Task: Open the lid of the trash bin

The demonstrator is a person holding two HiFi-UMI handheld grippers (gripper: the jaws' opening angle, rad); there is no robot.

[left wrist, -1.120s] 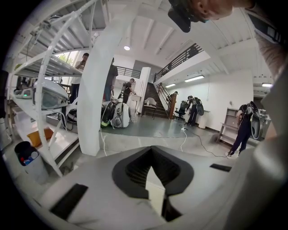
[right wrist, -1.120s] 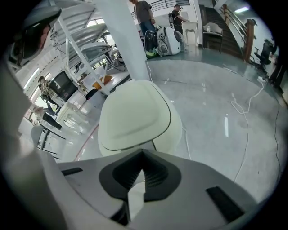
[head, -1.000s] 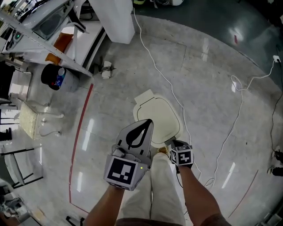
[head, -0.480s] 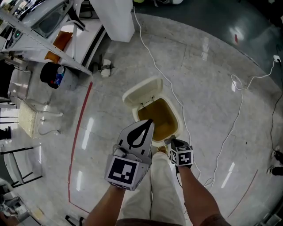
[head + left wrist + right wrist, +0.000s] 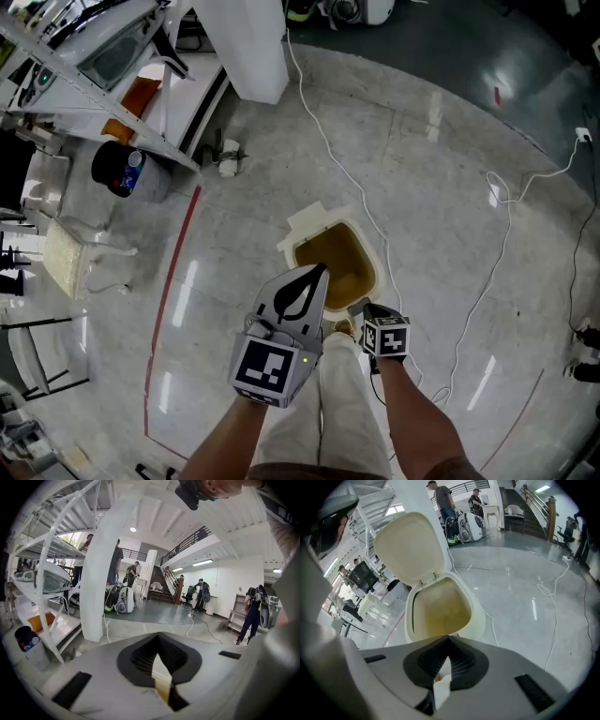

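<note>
Lid point(image 5: 410, 545) of the trash bin point(image 5: 475, 615), flat a second ago, now stands upright; the bin sits on the floor just ahead. Left gripper point(image 5: 316, 271) and right gripper point(image 5: 355, 307) fingers are closed, empty. Task looks done.

Bright, even light came from white ceiling strip lamps point(image 5: 202, 563). Pale streaks of glare lay on the polished grey stone floor point(image 5: 441, 169). Both gripper views bulged fisheye-fashion, corners black; the grey plastic left tongs point(image 5: 158, 639) looked soft, shadows faint.
</note>
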